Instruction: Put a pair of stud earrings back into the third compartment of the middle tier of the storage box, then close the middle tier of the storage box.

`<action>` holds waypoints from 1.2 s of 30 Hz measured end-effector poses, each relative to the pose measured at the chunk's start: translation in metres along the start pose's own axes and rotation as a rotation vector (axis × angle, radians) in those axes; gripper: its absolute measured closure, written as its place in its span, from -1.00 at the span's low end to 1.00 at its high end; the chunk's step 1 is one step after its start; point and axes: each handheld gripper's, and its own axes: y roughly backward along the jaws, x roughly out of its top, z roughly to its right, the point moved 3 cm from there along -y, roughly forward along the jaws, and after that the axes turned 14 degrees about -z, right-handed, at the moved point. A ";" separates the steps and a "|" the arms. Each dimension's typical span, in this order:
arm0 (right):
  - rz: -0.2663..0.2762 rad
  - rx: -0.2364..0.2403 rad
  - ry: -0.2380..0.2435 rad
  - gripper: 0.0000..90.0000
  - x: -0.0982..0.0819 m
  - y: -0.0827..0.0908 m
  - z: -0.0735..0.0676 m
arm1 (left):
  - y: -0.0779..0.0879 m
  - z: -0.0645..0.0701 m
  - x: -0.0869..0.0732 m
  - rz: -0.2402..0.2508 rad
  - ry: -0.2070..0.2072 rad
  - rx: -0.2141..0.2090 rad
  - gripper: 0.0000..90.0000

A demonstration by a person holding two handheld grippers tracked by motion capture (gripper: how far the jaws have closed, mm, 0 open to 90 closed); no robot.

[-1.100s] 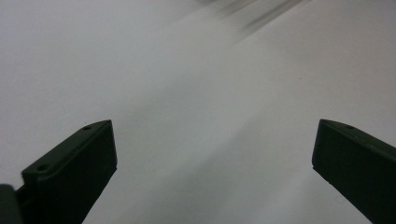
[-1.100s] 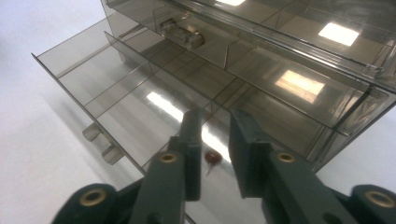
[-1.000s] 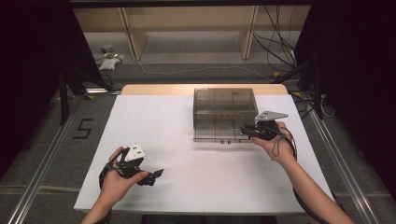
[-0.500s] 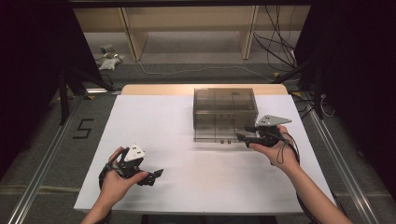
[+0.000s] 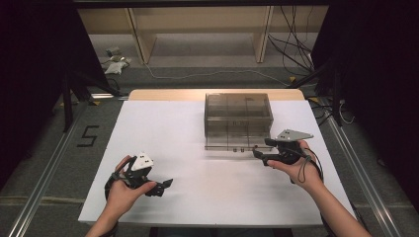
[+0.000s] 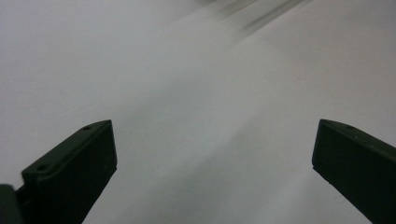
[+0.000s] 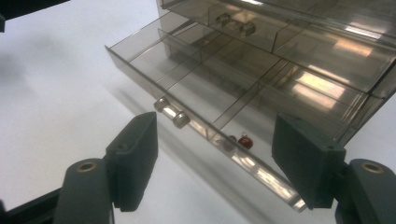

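Observation:
A smoky clear drawer box [image 5: 238,114] stands on the white table top, right of the middle. Its lowest drawer [image 7: 196,88] is pulled out, with a small clear knob [image 7: 171,113] on its front wall. A tiny dark red piece [image 7: 244,140] lies in the drawer's near compartment. My right gripper [image 5: 262,148] sits just off the drawer's front right corner. In the right gripper view that gripper [image 7: 215,128] is open; its jaws have just been opening and hold nothing, with the drawer's front beyond them. My left gripper [image 5: 160,187] rests open at the near left, and it [image 6: 215,130] faces bare white table.
A second drawer with its own knob [image 7: 236,24] sits shut above the open one. The white sheet [image 5: 163,128] covers the table to its edges. Metal rails [image 5: 44,173] run along both sides, with shelving and cables beyond the far edge.
The right gripper's jaws have spread wide, and the hand has drawn back slightly from the drawer front toward the near right. The left hand has stayed put.

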 end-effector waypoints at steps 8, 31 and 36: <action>0.014 0.017 0.005 -0.30 0.000 0.000 -0.003 | 0.000 0.000 0.000 0.001 0.004 0.004 -1.00; -0.032 0.079 0.056 0.90 -0.004 -0.008 -0.015 | -0.006 0.001 0.006 -0.006 -0.001 0.001 -1.00; -0.059 0.073 0.060 1.00 -0.006 -0.011 -0.017 | -0.004 0.003 0.006 -0.003 -0.003 0.004 -1.00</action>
